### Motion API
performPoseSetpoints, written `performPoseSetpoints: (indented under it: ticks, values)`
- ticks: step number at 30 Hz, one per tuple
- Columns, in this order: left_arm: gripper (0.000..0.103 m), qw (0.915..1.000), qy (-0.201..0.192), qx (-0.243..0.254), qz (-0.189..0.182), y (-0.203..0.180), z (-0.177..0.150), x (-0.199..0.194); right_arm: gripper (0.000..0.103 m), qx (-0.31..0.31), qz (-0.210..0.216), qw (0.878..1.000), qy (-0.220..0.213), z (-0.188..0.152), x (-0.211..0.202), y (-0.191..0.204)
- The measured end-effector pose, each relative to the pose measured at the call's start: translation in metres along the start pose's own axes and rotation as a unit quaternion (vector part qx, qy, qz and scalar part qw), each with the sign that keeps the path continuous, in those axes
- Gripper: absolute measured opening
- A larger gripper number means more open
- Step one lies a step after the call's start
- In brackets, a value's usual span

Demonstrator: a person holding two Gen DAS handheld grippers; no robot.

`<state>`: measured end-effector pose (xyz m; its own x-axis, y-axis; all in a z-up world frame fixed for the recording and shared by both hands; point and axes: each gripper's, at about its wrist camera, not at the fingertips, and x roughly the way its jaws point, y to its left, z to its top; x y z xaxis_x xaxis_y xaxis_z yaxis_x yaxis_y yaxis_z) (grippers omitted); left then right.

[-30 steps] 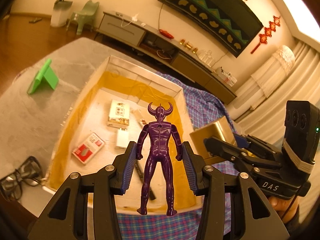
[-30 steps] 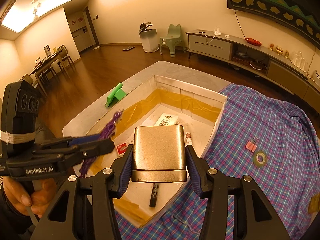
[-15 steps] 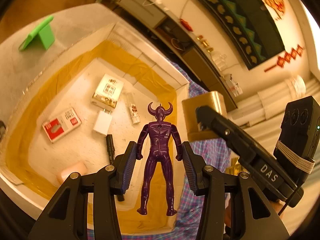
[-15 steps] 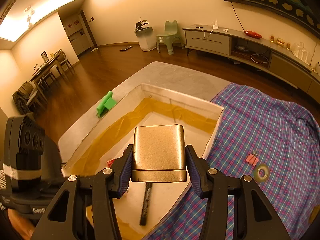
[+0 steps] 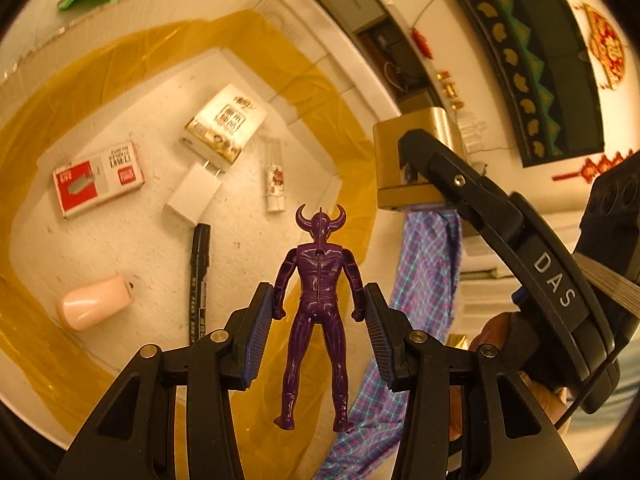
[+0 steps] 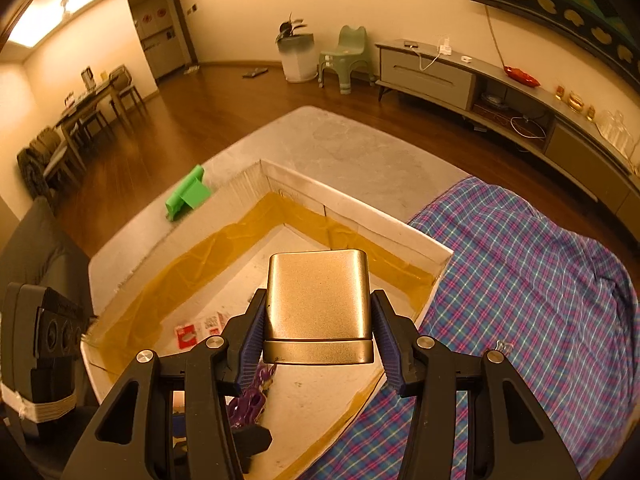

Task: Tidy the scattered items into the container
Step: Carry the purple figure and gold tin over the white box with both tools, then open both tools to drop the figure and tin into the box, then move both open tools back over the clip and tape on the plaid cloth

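We have the left gripper [image 5: 318,314] pinching the purple figure [image 5: 316,304] at its arms and hips, hanging over the near end of the box [image 5: 248,28]. Our right gripper [image 6: 318,332] is clamped on the gold tin [image 6: 318,300] by its two flat sides, over the box's near corner. The figure looks like light, stiff plastic; its thin arms may flex, so the torso is the safer hold. The tin seems rigid and smooth, likely slippery, so broad side faces suit the pads. Inside the box lie a marker [image 5: 199,280], a red packet [image 5: 98,180] and a pink case [image 5: 94,308]; we judge both loads ready to lower and let go
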<state>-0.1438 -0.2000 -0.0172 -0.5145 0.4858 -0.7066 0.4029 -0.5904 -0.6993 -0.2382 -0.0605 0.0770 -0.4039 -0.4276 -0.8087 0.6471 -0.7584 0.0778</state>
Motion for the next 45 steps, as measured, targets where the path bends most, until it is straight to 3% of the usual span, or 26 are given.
performPoseSetpoints:
  ticks: [13,23,37,45]
  values:
    - [0.048,0.9988,0.016,-0.021,0.041,0.003,0.001,0.025,0.052,-0.057,-0.039,0.997,0.046,-0.005,0.044,-0.01]
    - [0.051,0.9971,0.043,-0.015,0.061,0.005,0.002,0.037,0.052,-0.089,-0.054,0.993,0.052,-0.004,0.059,-0.008]
    - [0.052,0.9977,0.041,-0.006,0.053,0.008,-0.007,0.015,0.053,-0.081,-0.062,0.994,0.039,-0.009,0.045,-0.005]
    - [0.052,0.9975,0.01,0.024,0.065,0.006,-0.015,-0.006,0.053,-0.06,-0.044,0.997,0.028,-0.013,0.022,-0.003]
